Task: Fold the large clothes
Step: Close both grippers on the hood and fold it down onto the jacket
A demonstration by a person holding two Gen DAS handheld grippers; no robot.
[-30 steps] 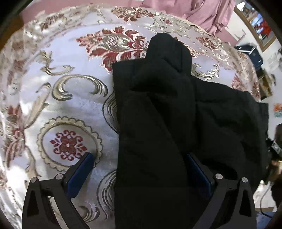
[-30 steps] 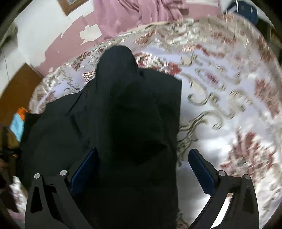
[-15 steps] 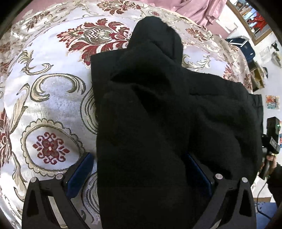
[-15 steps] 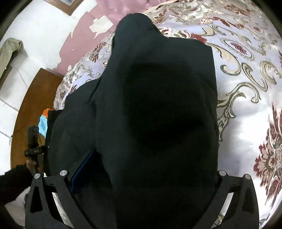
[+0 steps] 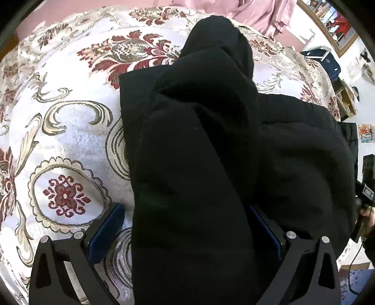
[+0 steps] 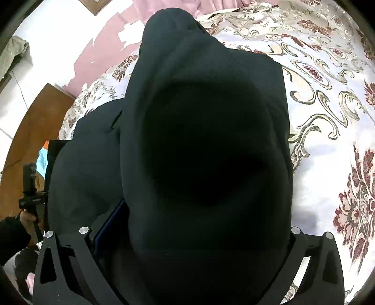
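Note:
A black hooded jacket [image 5: 211, 145] lies on a bed with a cream, red and gold bedspread [image 5: 65, 131]; its hood points away and its body spreads to the right. My left gripper [image 5: 187, 225] is open low over the jacket's near part. A band of black cloth runs between its blue pads [image 5: 105, 230] without being pinched. In the right wrist view the jacket [image 6: 206, 145] fills the middle. My right gripper [image 6: 199, 230] is open too, with cloth lying between its fingers and hiding the right pad.
Pink curtains [image 5: 257, 11] hang past the bed's far end. A hand holding a black device [image 6: 30, 187] is at the bed's edge beside the jacket's hem, also in the left wrist view as the device [image 5: 365, 183]. A wooden door [image 6: 30, 131] stands behind it.
Both grippers have come in closer over the jacket. In the right wrist view the cloth now fills the space between the fingers and covers the right pad. The jaws' width is unchanged.

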